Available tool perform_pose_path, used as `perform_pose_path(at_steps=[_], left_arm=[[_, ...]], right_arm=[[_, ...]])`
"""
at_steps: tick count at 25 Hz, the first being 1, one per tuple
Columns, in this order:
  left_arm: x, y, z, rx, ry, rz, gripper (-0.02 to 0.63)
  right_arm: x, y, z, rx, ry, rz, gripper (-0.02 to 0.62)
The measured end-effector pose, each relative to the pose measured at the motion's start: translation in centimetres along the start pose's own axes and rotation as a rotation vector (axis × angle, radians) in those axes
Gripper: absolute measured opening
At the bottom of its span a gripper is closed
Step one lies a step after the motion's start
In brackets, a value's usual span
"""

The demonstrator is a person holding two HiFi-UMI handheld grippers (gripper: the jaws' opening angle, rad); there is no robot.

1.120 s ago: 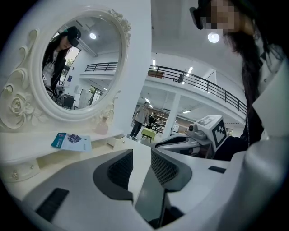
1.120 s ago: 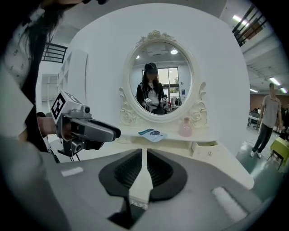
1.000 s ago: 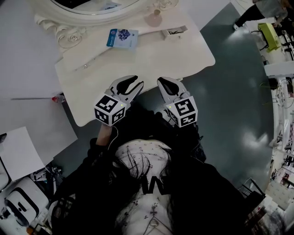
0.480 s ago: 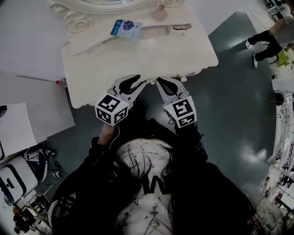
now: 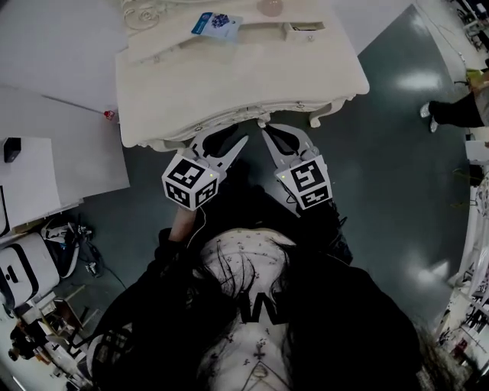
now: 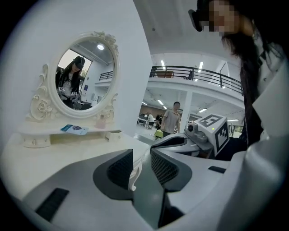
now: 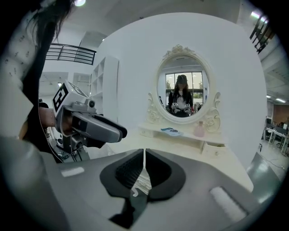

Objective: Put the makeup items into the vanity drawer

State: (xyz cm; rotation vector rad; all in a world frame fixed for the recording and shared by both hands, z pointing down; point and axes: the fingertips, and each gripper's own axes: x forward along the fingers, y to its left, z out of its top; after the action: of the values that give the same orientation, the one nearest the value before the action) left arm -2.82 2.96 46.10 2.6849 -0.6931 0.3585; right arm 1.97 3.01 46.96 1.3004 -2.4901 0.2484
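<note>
Left gripper (image 5: 225,140), right gripper (image 5: 271,136): drawn back to desk (image 5: 244,84) edge; left fingers spread, right fingers pressed together. Blue packet (image 5: 216,24): likely light, flat; pinch edge.

The head view's top edge cuts off the mirror frame (image 5: 142,9) and the pink bottle (image 5: 270,6).

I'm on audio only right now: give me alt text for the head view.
Seen from above, a person in dark clothes holds the left gripper, jaws apart, and the right gripper, jaws together, side by side at the front edge of a cream vanity table. A blue packet and a pink bottle sit on its back shelf.
</note>
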Motion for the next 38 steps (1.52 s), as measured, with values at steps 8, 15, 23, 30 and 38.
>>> perform_pose_path(at_steps=[8,15,23,30,38], left_arm=[[-2.6,-3.6,-2.1,-0.005,-0.024,0.037,0.123],[-4.3,-5.3,-3.2,0.008,-0.036,0.056,0.123],[-5.3,-6.1,-3.9,0.009,-0.048,0.064,0.123],[-5.6,-6.2,-3.4,0.021,-0.055,0.056,0.123],[-5.3,-6.1,-3.2,0.031,-0.056,0.050,0.123]], right_arm=[[-2.9,3.6,-0.8,-0.027,-0.022,0.043,0.023],[-4.5,5.7,-1.5,-0.027,-0.037,0.065,0.009],[-5.2,7.0,-2.1,-0.043,-0.035,0.078,0.009],[-5.5,7.4,-1.6,-0.047,-0.039,0.075,0.009],[-5.4,7.0,-1.8,-0.047,-0.037,0.066,0.009]])
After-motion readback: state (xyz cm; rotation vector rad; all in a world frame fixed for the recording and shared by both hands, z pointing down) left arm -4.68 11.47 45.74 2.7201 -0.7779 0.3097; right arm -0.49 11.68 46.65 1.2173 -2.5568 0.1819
